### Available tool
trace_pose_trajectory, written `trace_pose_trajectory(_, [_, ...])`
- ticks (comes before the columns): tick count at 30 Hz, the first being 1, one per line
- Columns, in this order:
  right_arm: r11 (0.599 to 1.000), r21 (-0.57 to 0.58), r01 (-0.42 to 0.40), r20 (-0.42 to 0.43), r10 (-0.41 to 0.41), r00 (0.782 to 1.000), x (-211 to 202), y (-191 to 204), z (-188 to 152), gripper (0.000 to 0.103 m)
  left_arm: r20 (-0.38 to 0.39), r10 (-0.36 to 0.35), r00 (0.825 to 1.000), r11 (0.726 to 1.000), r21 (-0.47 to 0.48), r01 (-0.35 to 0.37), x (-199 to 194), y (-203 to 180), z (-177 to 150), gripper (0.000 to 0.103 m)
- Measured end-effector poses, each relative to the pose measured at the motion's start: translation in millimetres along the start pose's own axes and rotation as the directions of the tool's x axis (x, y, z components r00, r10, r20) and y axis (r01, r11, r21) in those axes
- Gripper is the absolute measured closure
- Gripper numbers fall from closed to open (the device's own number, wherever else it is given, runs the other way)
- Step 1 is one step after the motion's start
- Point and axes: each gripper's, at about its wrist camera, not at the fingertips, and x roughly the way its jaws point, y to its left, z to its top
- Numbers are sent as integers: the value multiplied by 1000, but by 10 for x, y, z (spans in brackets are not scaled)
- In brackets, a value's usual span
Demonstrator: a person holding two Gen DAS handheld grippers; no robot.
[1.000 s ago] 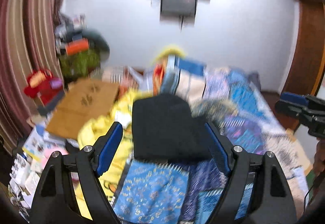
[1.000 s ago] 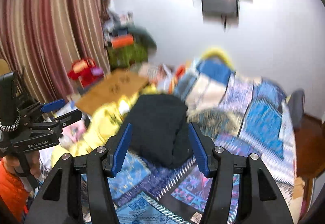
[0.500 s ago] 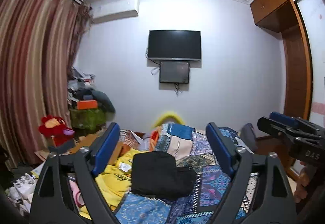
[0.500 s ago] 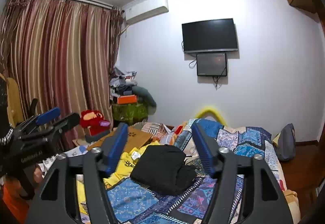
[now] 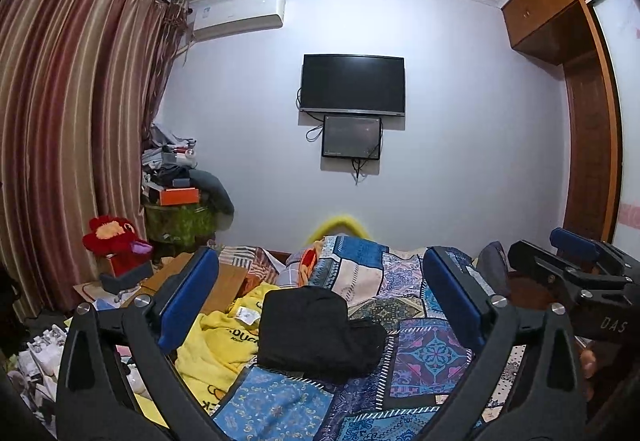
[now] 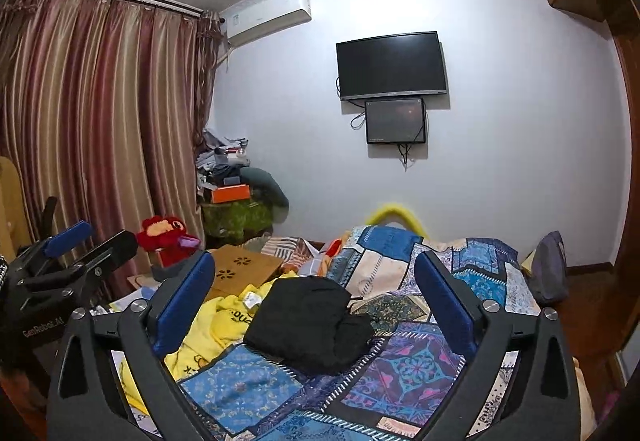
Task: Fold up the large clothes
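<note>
Black fabric garment (image 5: 316, 329), folded into a compact bundle, lies on the blue patchwork quilt (image 5: 428, 353) just beside a crumpled yellow printed garment (image 5: 216, 341), likely next for folding. Left gripper (image 5: 320, 301) and right gripper (image 6: 316, 297), both blue-padded, hang above the bed well clear of the bundle, jaws opening with nothing between them, suggesting this fold is finished and released. Striped curtains (image 5: 68, 129) hang at the left.
</note>
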Motion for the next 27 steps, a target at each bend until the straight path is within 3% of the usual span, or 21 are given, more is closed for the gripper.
trace_pose_trajectory(27, [1000, 6, 18, -52, -18, 998, -101, -89, -101, 4, -51, 0, 999, 1000, 27, 1, 104, -87, -143, 0])
